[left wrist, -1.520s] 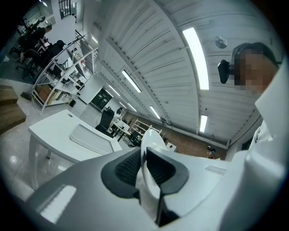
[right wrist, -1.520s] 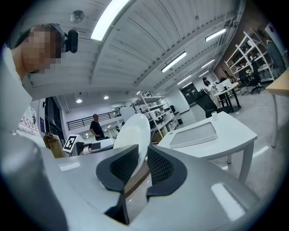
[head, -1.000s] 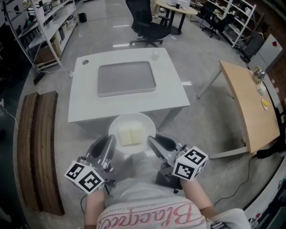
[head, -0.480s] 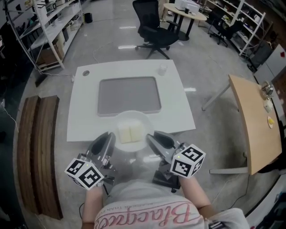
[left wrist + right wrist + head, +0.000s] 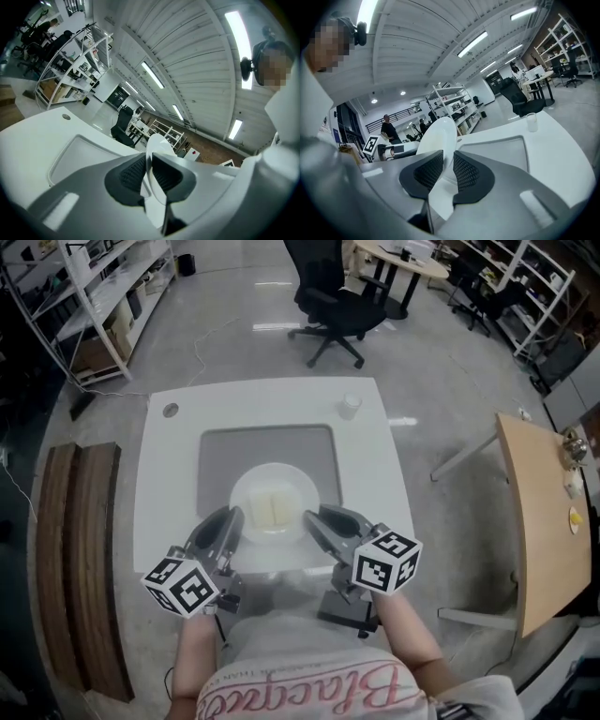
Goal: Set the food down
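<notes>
White ceramic-looking plate [image 5: 275, 474] carries the food [image 5: 273, 508], two pale yellowish blocks side by side at its centre. The plate sits over the near half of the grey tray [image 5: 267, 442]. I cannot tell from the head view whether its base touches the tray or hangs just above it.

Grip: two-sided.
- The left gripper [image 5: 228, 521] takes the left rim and the right gripper [image 5: 319, 519] takes the right rim, opposite each other.
- In the left gripper view, the left gripper [image 5: 149, 171] has its ribbed pads nearly together, pinching the thin rim of the plate [image 5: 159, 145] edge-on.
- In the right gripper view, the right gripper [image 5: 446, 168] is likewise narrowed onto the rim of the plate [image 5: 438, 133], with nothing else between the pads.

Judgement: holding opposite rims keeps the plate level so the loose blocks do not slide. A one-sided grip would tip it.

Surroundings:
- The tray lies centred on the white table [image 5: 173, 474].
- A small clear cup [image 5: 351, 406] stands near the table's far right corner, well apart from the plate.
- A round cable hole [image 5: 170, 411] sits at the far left corner.
- An office chair [image 5: 337, 306] is beyond the table, a wooden bench [image 5: 80, 549] is on the left, and a second wooden table [image 5: 544, 512] is on the right.

Obstructions: nothing lies on the tray under the plate's footprint. The jaws reach under the rim, so I judge the set-down needs a level descent and both sides let go together.
</notes>
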Demonstrator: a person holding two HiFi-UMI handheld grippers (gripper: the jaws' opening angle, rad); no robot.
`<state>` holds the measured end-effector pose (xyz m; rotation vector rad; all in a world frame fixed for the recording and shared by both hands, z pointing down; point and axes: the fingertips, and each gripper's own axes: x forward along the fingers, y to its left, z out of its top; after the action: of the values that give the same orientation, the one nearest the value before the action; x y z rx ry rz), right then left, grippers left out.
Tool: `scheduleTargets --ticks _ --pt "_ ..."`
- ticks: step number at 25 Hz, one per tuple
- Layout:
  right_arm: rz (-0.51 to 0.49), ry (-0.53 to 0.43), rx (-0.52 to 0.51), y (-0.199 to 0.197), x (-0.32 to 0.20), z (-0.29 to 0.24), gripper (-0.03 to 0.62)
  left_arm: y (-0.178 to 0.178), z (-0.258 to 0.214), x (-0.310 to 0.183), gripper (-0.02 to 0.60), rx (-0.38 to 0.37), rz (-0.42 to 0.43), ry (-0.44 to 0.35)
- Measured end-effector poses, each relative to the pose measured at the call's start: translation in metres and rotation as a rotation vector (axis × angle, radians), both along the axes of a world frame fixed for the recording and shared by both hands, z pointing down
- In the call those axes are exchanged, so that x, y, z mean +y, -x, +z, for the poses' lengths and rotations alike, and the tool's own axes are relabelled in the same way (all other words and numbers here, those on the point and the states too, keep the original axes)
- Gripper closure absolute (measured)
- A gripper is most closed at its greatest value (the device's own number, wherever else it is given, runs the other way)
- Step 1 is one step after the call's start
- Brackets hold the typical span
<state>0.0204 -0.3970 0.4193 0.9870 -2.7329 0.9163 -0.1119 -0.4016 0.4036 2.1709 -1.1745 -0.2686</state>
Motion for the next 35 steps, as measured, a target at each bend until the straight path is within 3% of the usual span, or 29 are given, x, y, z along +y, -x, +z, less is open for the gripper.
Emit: scheduleTargets --ticks 5,13,21,27,35 --pt "-0.031 0.084 0.024 0.004 -0.036 0.029 0.523 0.004 0.032 -0.037 0.538 -0.001 -0.007 0.086" --pt "-0.053 0.222 0.076 0.010 -0.076 0.086 0.519 0.006 0.083 -0.079 0.534 -0.095 -0.019 0.193" --pt "-0.014 0.332 0.138 0.017 -0.100 0.131 0.514 0.013 0.138 -0.104 0.525 -0.133 -0.031 0.389" --pt "0.020 0.453 0.199 0.015 -0.097 0.162 0.507 0.009 0.169 -0.106 0.517 -0.237 0.006 0.491" --pt "0.052 0.479 0.310 0.014 -0.101 0.176 0.504 0.010 0.193 -0.110 0.506 -0.364 0.022 0.559"
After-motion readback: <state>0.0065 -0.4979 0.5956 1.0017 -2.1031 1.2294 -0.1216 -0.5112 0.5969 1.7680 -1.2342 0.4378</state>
